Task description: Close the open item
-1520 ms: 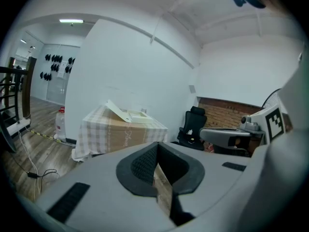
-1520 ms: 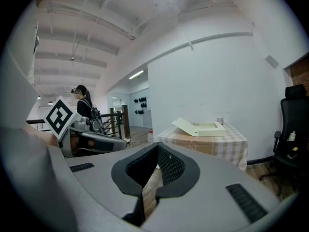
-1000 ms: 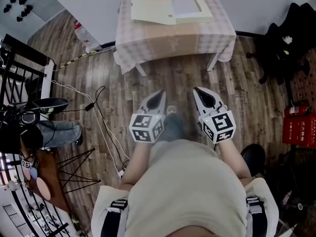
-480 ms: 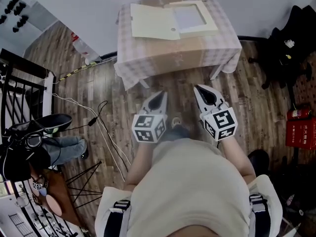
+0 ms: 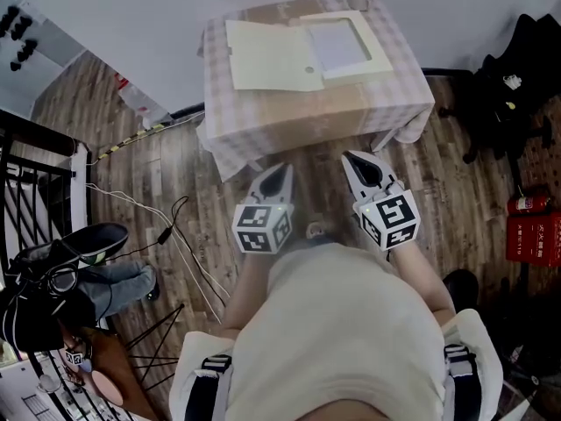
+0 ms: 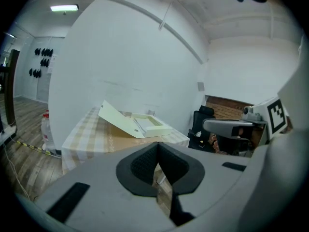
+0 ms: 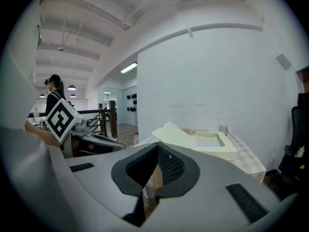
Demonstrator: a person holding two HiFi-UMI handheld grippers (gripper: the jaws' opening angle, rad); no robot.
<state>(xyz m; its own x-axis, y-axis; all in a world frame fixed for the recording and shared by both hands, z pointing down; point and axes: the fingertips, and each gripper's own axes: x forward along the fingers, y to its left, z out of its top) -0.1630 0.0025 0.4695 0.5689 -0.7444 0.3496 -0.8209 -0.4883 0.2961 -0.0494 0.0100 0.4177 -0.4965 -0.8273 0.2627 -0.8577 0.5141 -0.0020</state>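
In the head view I read the scene from the left: a black railing (image 5: 39, 160) stands at the edge, and cables (image 5: 180, 235) trail across the wooden floor (image 5: 166, 156) beside it. My left gripper (image 5: 282, 172) is held in front of the body, above the floor and short of the bench (image 5: 307, 108). In the left gripper view the left gripper (image 6: 157, 146) has its two pads pressed together at the tips, with nothing between them. The bench, covered with a checked cloth, stands against the white wall (image 5: 175, 7). The open box file (image 5: 298, 51), cream in colour, lies on top of the bench, towards its far side. Its lid (image 5: 267, 55) is swung out to the left and its tray (image 5: 342, 46) sits to the right, the two joined along one edge. In the left gripper view the box file (image 6: 135, 122) shows its lid sloping upward away from the tray. My right gripper (image 5: 355, 165) is level with the left one, well apart from the box file. In the right gripper view the right gripper (image 7: 158, 148) is likewise closed and empty, and the box file (image 7: 203, 144) lies ahead of it. Further right stand a black chair (image 5: 513, 77) and a red fire extinguisher (image 5: 526, 202).
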